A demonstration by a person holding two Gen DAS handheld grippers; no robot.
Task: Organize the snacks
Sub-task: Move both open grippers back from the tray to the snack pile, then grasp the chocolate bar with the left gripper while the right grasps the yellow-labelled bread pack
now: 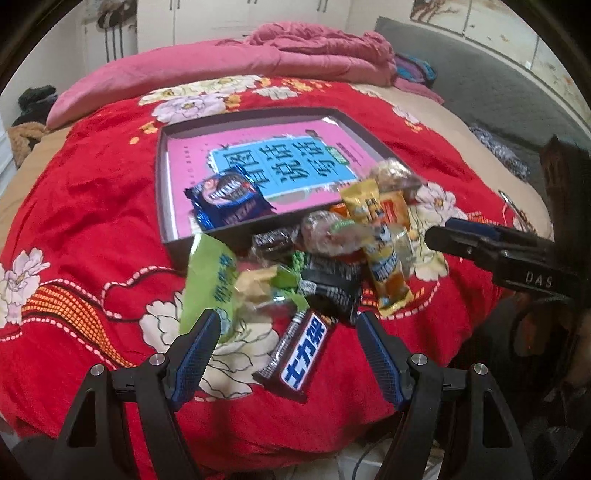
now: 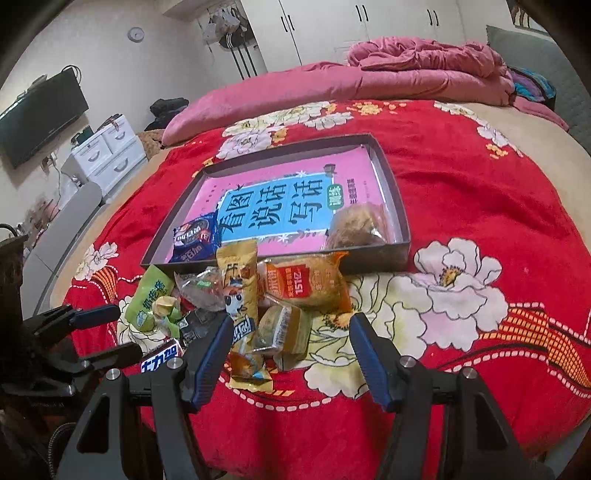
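With both sets of jaws open and empty above the snack pile point(image 1: 317, 266) on the bed beside the tray point(image 1: 162, 177), the left gripper point(image 1: 288, 332) straddles the chocolate bar point(image 1: 299, 354), which likely needs lowering and closing next, while the right gripper point(image 2: 288, 332) hovers over a small clear packet point(image 2: 282, 328).

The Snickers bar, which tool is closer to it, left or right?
Left. The Snickers bar lies between the open fingers of the left tool; the right tool hangs over the yellow wafer pack, farther off.

A bed point(image 2: 461, 192) covered by a red floral blanket is flanked by white wardrobes point(image 2: 332, 26), a wall-mounted black television point(image 2: 40, 118) and a white drawer unit point(image 2: 107, 151).
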